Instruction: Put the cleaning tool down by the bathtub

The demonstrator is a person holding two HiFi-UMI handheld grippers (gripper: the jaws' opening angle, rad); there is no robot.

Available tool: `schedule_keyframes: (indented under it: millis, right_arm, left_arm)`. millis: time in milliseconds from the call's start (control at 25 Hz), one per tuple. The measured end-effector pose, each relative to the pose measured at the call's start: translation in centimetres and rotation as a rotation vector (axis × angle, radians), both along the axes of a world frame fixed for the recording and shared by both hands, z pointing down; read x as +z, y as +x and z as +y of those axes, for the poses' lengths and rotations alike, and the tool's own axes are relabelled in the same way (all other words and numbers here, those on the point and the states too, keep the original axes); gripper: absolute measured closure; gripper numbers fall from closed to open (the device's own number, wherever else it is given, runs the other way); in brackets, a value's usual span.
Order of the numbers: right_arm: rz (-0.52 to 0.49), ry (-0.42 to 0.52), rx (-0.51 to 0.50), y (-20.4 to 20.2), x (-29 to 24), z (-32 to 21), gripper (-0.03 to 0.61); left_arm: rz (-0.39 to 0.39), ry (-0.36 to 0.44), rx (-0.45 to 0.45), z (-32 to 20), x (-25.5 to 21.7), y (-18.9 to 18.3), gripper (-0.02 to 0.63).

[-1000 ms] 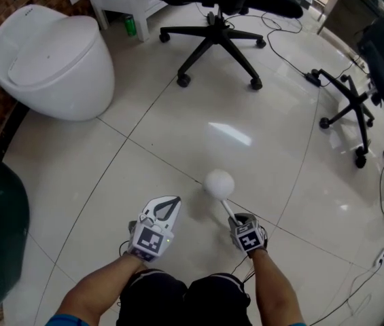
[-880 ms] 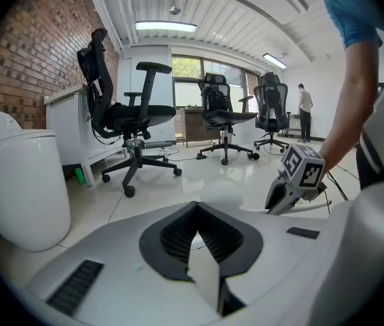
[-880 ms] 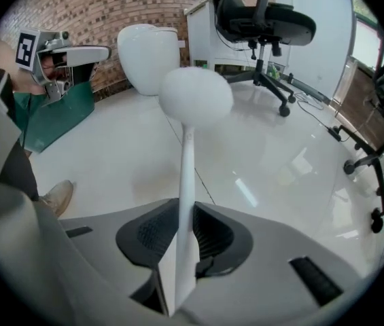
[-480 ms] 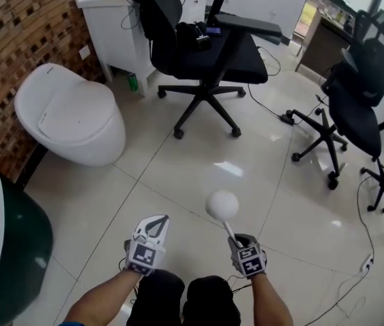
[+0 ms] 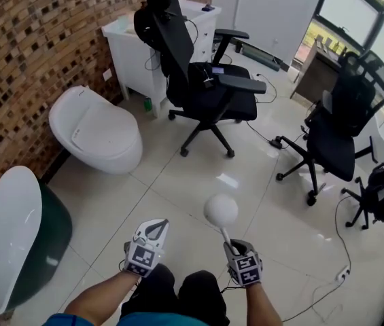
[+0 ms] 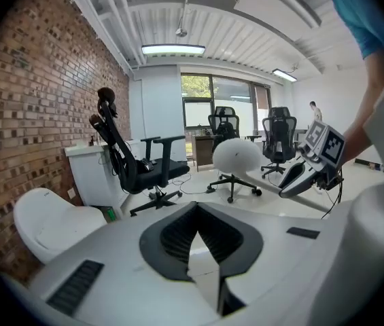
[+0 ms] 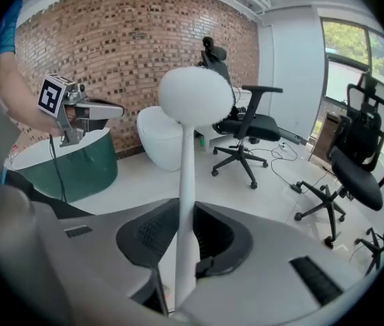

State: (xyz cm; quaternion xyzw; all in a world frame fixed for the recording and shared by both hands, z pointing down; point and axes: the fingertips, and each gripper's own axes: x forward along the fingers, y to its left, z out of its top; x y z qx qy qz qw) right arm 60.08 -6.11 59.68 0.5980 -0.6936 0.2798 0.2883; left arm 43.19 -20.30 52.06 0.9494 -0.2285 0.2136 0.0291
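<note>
Office w/ a mock bathroom corner — part workspace, part fixtures demo.
Bare brick wall (image 5: 35,53) runs from 9 to 12 o'clock; along it a white toilet (image 5: 96,131) at 10 and a bathtub (image 5: 52,240), white inside & dark green outside, at 8. Rest is plain office: black swivel chair (image 5: 202,80) at 12, a second chair (image 5: 338,131) at 2, white cabinet (image 5: 141,56) at 11, power strip (image 5: 343,274) w/ cable at 4, glossy tile floor (image 5: 178,195), big windows (image 5: 344,9) at 1 — plus a strip ceiling light (image 6: 173,49) overhead.
</note>
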Motion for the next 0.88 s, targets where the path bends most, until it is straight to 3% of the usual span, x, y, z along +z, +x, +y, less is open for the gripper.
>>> schedule_keyframes:
  millis: [240,320,440,600,880]
  right_arm:
    - [-0.005,0.079,0.010,-4.7,-14.4,2.2,0.482]
    - [0.007,0.089,0.003,-6.0,-17.4,3.0,0.482]
    - [0.040,0.116,-0.008,-7.0,-20.1,2.3,0.482]
    - [0.085,0.161,-0.059,-9.6,-21.7,-0.4,0.483]
    - [0.040,0.130,-0.179,-13.1,-20.6,-0.4,0.482]
  left_arm:
    - [0.037,0.077,-0.089,0.4,-13.2,-6.0,0.611]
    - [0.072,0.062,-0.133,1.1,-15.7,-8.2,0.611]
    - [0.086,0.036,-0.173,0.7,-17.2,-11.0,0.611]
    - [0.088,0.108,-0.193,-1.5,-18.0,-15.0,0.611]
    - [0.029,0.099,-0.333,0.0,-15.9,-21.2,0.611]
